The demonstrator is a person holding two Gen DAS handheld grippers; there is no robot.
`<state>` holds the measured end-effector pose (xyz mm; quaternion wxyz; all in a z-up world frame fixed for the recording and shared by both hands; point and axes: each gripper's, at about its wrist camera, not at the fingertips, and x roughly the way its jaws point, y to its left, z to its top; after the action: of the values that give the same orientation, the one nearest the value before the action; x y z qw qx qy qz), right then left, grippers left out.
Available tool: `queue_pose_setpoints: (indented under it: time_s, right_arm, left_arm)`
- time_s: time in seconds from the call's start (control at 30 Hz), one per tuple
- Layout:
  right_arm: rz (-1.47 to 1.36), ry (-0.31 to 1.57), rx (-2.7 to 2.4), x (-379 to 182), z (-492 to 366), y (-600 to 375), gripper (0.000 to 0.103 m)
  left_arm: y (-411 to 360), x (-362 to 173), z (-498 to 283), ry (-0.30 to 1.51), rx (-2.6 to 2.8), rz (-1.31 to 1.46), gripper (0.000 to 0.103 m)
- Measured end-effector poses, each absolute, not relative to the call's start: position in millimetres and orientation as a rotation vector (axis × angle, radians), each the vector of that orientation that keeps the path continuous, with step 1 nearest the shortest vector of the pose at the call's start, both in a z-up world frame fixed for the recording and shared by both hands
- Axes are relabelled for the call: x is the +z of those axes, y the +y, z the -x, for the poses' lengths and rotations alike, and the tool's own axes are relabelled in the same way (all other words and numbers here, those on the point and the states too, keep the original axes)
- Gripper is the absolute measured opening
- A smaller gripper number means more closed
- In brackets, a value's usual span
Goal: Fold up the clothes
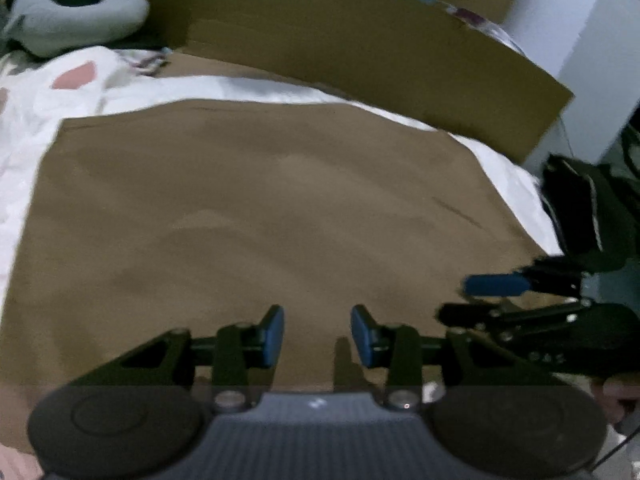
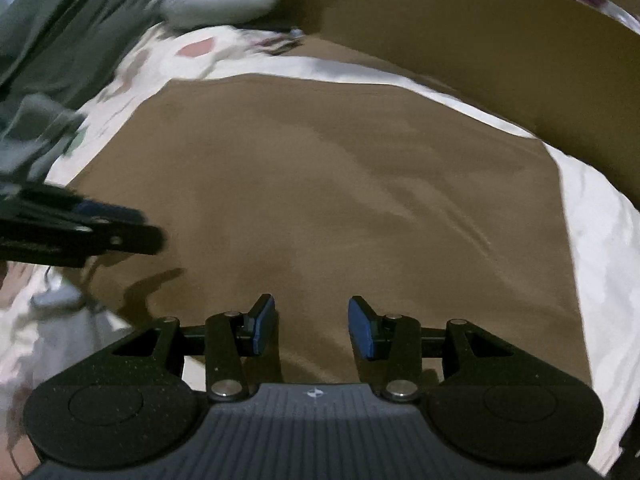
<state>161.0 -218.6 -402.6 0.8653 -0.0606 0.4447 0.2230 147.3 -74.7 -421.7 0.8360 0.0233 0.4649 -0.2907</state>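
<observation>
A brown garment (image 1: 260,216) lies spread flat on a white bed sheet (image 1: 24,152), folded into a broad, roughly rectangular panel with straight edges. It fills the middle of both wrist views. Beyond its far edge stands a large cardboard sheet (image 1: 360,48), and past its far left corner rests a grey U-shaped neck pillow (image 1: 76,12) near a patterned quilt (image 1: 76,76).

The left gripper (image 1: 317,334) is poised over the garment's near edge, its blue-padded jaws partly open with only bare cloth showing in the gap; it holds nothing. The right gripper (image 2: 311,330) is poised over the same near edge, just beside the left one, also partly open and empty.

The garment looks light, thin and limp, with soft shallow ripples across its surface and no stiffness. It would likely sag and drape once lifted, and the smooth weave may slip from a shallow pinch. The surest places to take hold appear to be the two near corners or the near hem, pinching through every layer so the fold lifts as one piece rather than peeling apart.
</observation>
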Motion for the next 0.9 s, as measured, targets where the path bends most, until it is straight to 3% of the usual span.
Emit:
queue_pose_setpoints:
  time_s: [0.1,0.4,0.9]
  right_arm:
    - [0.136,0.936,0.493,-404.5,-154.9,-212.3,0.047]
    - [0.273,0.968,0.470,-424.4,-146.4,-208.5,0.045]
    - [0.232,0.909,0.502,-407.9,-145.7,-197.1,0.046]
  left_arm:
    - [-82.3,-427.7,-140.2,1.002,-0.659,-0.066,0.026]
    - [-88.6,-449.7,-126.7,1.047,-0.690,-0.175,0.024]
    - [-95.5,-437.8,-132.6,0.991,-0.744,-0.142,0.024]
